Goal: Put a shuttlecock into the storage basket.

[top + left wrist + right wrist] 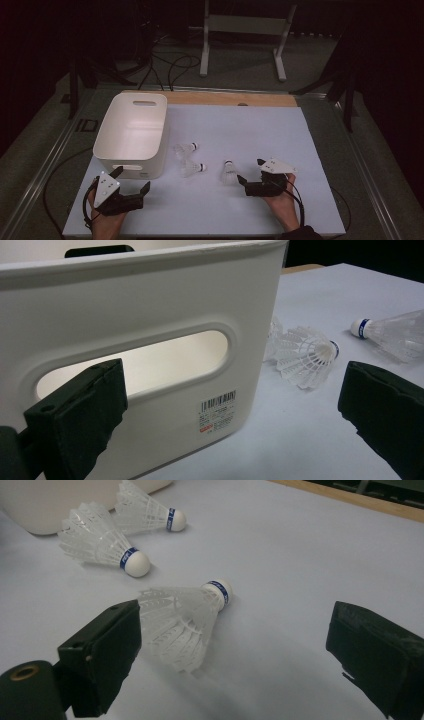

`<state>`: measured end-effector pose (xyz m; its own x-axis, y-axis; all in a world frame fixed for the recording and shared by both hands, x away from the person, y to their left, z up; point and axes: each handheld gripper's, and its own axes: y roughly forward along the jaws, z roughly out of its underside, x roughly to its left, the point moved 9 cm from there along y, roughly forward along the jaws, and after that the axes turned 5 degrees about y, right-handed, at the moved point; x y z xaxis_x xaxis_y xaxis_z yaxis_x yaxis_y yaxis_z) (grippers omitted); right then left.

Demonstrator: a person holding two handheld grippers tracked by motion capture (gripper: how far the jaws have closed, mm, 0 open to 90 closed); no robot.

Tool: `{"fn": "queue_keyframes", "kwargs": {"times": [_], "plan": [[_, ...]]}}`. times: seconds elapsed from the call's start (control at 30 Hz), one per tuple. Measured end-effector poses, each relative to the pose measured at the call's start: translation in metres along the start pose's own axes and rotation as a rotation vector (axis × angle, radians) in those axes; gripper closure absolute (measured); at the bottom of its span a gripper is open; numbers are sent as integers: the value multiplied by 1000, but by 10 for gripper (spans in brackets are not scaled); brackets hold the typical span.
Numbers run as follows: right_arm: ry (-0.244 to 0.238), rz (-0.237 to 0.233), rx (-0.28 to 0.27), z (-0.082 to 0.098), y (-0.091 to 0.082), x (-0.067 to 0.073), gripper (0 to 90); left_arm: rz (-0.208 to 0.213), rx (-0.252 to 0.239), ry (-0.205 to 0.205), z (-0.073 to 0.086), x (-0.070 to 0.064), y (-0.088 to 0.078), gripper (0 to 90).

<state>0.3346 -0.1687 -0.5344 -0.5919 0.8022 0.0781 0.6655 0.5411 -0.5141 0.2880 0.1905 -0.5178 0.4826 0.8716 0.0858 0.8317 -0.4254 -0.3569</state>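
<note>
Right gripper (251, 176) jaws spread wide, nothing held, closing in on nearest shuttlecock (228, 172) lying on white table sheet (260, 130), skirt toward the gripper, cork pointing away; left gripper (132, 180) also open and empty, parked just in front of white bin (131, 132). Best to centre the jaws on the skirt near the cork, squeeze lightly to avoid crushing the feathers, then lift toward the bin; two more shuttlecocks (186, 148) (192, 169) beside the bin, well clear. Right gripper view gives blue band on cork (220, 591) and skirt touching one jaw; left gripper view gives barcode label (218, 410) and handle slot (150, 360) on bin wall; high view gives overall layout.
</note>
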Motion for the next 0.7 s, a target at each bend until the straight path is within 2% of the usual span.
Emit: {"fn": "queue_keyframes", "kwargs": {"times": [0.43,0.7], "plan": [[-26,-6,10,-4,10,1,76,-6,3,3,1,0,1,0],[-33,-19,42,-3,21,4,77,-4,-1,3,0,0,1,0]]}}
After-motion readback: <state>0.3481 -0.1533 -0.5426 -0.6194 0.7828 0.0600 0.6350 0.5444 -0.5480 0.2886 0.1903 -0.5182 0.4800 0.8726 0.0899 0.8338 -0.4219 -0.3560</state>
